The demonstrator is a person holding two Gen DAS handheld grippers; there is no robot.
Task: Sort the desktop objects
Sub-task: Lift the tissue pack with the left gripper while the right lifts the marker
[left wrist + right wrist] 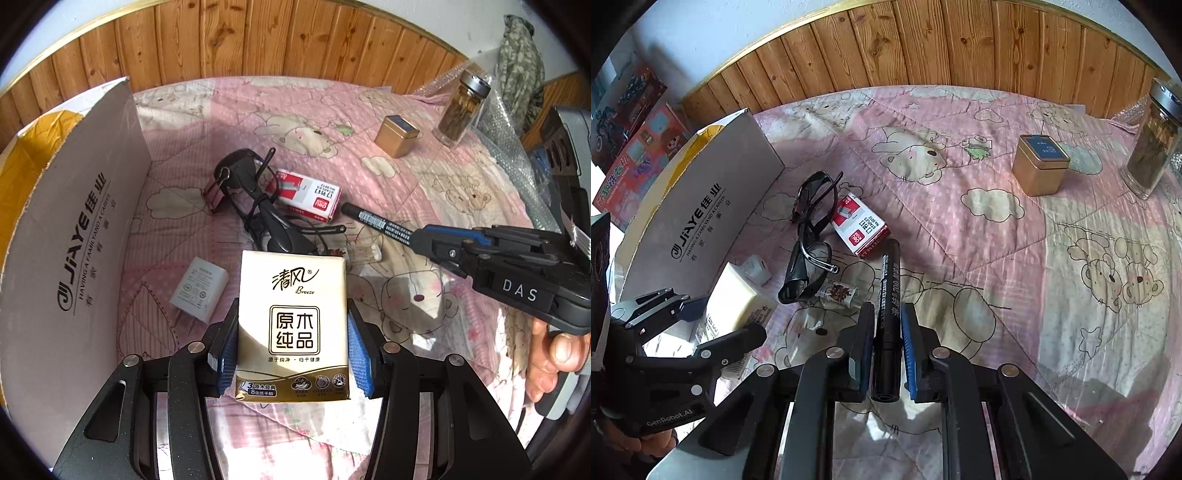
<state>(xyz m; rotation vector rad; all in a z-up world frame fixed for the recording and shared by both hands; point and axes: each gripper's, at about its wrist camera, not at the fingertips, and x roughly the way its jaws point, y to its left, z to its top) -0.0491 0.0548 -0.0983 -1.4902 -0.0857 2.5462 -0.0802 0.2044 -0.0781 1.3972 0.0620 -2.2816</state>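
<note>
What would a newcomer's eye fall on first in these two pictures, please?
Probably the two grips: the left gripper clamps a gold tissue pack, and the right gripper is shut on a black marker. Behind them, dark glasses and a red staple box lie on the pink quilt.

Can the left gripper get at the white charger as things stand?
Probably not yet: the left gripper is shut on the tissue pack, so its jaws are full. The white charger lies uncovered on the quilt just beside it, nothing on top.
</note>
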